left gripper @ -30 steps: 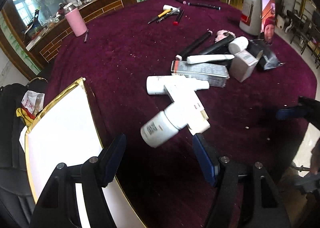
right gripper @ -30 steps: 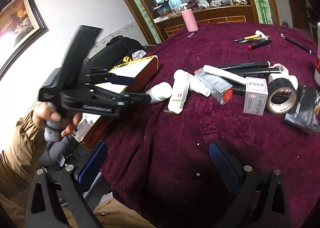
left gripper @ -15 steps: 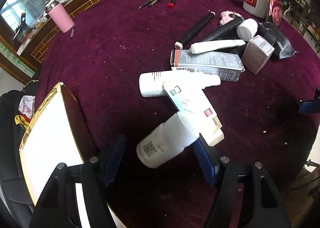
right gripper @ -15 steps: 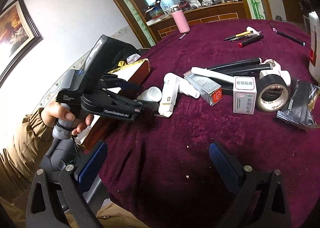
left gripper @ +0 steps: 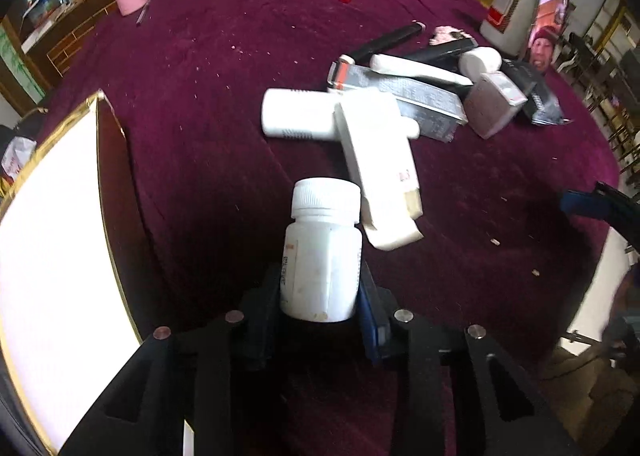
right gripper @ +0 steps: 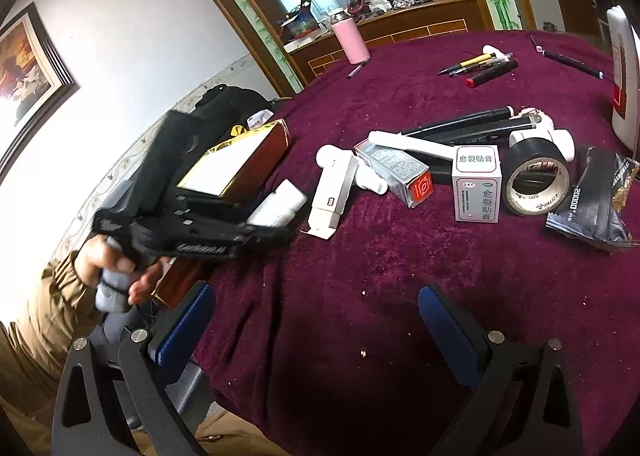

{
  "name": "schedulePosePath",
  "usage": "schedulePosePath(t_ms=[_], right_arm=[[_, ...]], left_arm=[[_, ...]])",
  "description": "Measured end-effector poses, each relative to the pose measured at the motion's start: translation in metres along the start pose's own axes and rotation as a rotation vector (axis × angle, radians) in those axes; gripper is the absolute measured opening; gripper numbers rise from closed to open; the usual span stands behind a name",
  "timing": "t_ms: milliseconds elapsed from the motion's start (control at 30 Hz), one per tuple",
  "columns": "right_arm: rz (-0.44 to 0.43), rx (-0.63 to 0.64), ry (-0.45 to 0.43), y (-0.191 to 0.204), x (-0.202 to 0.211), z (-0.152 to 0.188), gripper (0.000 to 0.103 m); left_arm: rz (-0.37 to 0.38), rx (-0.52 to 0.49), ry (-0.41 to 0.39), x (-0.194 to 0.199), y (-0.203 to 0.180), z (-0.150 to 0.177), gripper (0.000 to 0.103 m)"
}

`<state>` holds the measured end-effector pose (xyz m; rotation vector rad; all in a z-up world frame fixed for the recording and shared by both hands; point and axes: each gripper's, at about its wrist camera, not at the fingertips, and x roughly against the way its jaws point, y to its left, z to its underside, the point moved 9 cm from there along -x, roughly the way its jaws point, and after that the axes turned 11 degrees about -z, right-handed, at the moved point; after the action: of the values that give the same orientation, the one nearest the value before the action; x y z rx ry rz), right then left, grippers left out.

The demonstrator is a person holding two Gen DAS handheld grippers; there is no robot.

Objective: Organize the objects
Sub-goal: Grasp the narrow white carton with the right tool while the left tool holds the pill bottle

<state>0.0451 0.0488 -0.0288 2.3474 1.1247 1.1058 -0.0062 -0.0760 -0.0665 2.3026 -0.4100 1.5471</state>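
My left gripper [left gripper: 320, 296] is shut on a white pill bottle [left gripper: 322, 252], cap pointing away, just above the maroon table [left gripper: 200, 104]. The same bottle shows in the right wrist view [right gripper: 276, 206], held by the left gripper [right gripper: 280, 232] beside a gold-edged box [right gripper: 236, 164]. The box's white top [left gripper: 52, 240] lies at the left. A pile of cosmetics boxes and tubes lies ahead: a white carton [left gripper: 380, 164], a white tube [left gripper: 300, 120], a silver box [left gripper: 408, 96]. My right gripper [right gripper: 316, 324] is open and empty above the table's near edge.
A tape roll [right gripper: 536, 180], a white medicine box [right gripper: 478, 184] and a black sachet [right gripper: 596, 204] lie right of the pile. Pens [right gripper: 480, 66] and a pink flask [right gripper: 352, 42] stand farther back. A white jug [left gripper: 512, 8] stands at the far right.
My left gripper moved forward around the lying white bottle and shut on it; the bottle now points away between the fingers. The right gripper has barely moved.
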Motion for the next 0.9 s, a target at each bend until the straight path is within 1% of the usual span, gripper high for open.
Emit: schedulePosePath(t_ms=[100,200,300,400,467,500,567,633,767,833,900], right_arm=[[0.006,-0.002,-0.012,-0.001,0.000,-0.002,0.103],[0.019,-0.006,-0.020,-0.006,0.001,-0.009,0.103],[0.026,-0.012,-0.034,-0.010,0.004,-0.021,0.100],[0.020,-0.030,-0.027,-0.014,-0.001,-0.036,0.091],[0.012,-0.046,-0.008,-0.016,-0.011,-0.044,0.080],[0.013,-0.053,0.001,-0.016,-0.016,-0.048,0.077],[0.009,-0.068,0.023,-0.016,-0.030,-0.054,0.069],[-0.012,-0.084,0.038,-0.015,-0.043,-0.060,0.067],[-0.010,-0.115,0.078,-0.021,-0.072,-0.066,0.056],[-0.005,-0.136,0.098,-0.026,-0.085,-0.065,0.053],[-0.009,-0.155,0.113,-0.030,-0.093,-0.065,0.052]], left_arm=[[0.017,0.018,-0.022,0.009,-0.007,0.012,0.033],[0.056,0.093,-0.062,0.028,-0.009,0.018,0.033],[0.063,0.164,-0.116,0.046,-0.012,0.027,0.033],[0.092,0.216,-0.158,0.060,-0.016,0.033,0.033],[0.106,0.243,-0.159,0.058,-0.017,0.035,0.033],[0.110,0.254,-0.154,0.054,-0.017,0.036,0.033],[0.105,0.273,-0.141,0.048,-0.015,0.038,0.033],[0.114,0.290,-0.143,0.046,-0.014,0.039,0.033],[0.117,0.316,-0.160,0.045,-0.014,0.039,0.033],[0.115,0.325,-0.171,0.046,-0.013,0.039,0.033],[0.121,0.333,-0.176,0.047,-0.014,0.039,0.033]])
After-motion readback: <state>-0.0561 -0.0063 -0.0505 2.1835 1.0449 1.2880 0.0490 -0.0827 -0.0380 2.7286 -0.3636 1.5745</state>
